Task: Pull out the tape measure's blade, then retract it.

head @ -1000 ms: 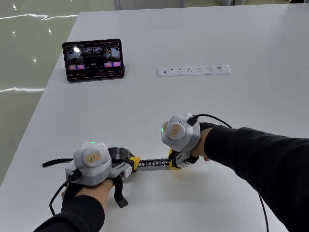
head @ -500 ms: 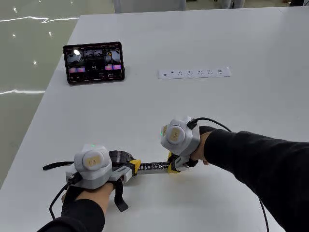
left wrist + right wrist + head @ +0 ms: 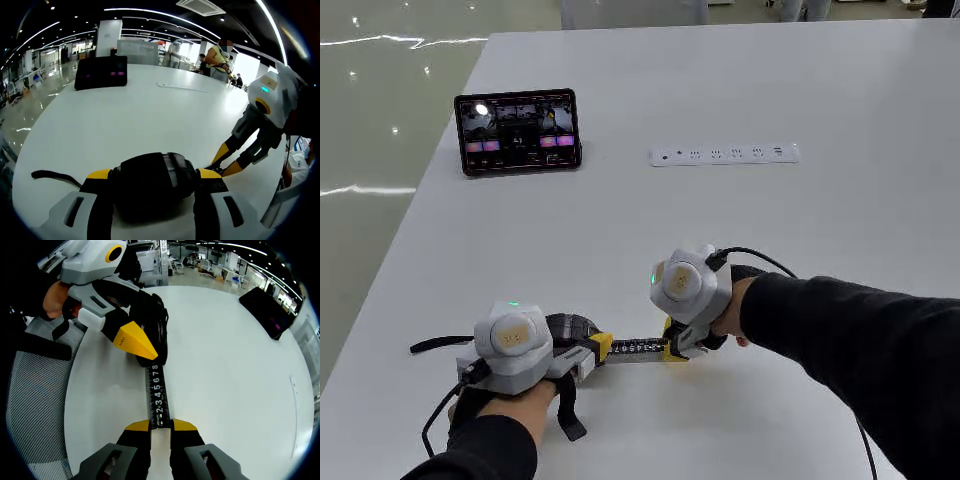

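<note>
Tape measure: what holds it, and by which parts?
The left hand-held gripper clamps the tape measure by its black case; the right hand-held gripper pinches the blade by its end.

The tape measure case (image 3: pixel 150 186) is black, its blade (image 3: pixel 157 395) black with white numerals. The left gripper (image 3: pixel 592 350) and right gripper (image 3: pixel 161 426) have pale grey bodies and black jaws tipped yellow. The table (image 3: pixel 720 230) and power strip (image 3: pixel 725 154) are white; the tablet (image 3: pixel 518 131) is black, its screen dotted with pink tiles. The person's sleeve (image 3: pixel 850 340) is black.
</note>
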Action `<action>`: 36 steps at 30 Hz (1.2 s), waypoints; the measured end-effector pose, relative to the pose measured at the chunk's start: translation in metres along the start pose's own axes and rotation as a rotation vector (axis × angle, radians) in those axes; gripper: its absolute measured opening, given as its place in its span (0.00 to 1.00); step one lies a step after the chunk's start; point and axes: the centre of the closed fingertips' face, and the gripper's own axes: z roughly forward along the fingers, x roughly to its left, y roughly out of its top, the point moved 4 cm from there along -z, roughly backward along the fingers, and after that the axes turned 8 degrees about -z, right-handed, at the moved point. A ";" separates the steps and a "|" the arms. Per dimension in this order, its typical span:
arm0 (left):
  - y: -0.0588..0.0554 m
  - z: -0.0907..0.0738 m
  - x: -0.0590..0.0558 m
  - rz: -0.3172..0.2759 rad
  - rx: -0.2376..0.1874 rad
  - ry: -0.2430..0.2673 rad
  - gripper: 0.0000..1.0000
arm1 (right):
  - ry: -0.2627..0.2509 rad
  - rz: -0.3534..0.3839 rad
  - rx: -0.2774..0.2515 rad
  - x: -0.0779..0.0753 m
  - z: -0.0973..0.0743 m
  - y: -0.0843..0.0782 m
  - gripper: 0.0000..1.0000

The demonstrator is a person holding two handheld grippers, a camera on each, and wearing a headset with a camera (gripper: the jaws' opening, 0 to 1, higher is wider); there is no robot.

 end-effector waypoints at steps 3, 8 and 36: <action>0.000 0.000 0.000 -0.002 0.002 0.000 0.60 | -0.003 0.008 -0.010 0.000 0.001 0.002 0.10; 0.000 0.000 0.001 -0.003 0.003 -0.002 0.60 | -0.010 0.006 -0.021 0.000 0.004 0.007 0.10; 0.001 -0.001 -0.001 -0.016 0.009 -0.005 0.60 | 0.000 0.041 -0.058 -0.001 0.012 0.023 0.10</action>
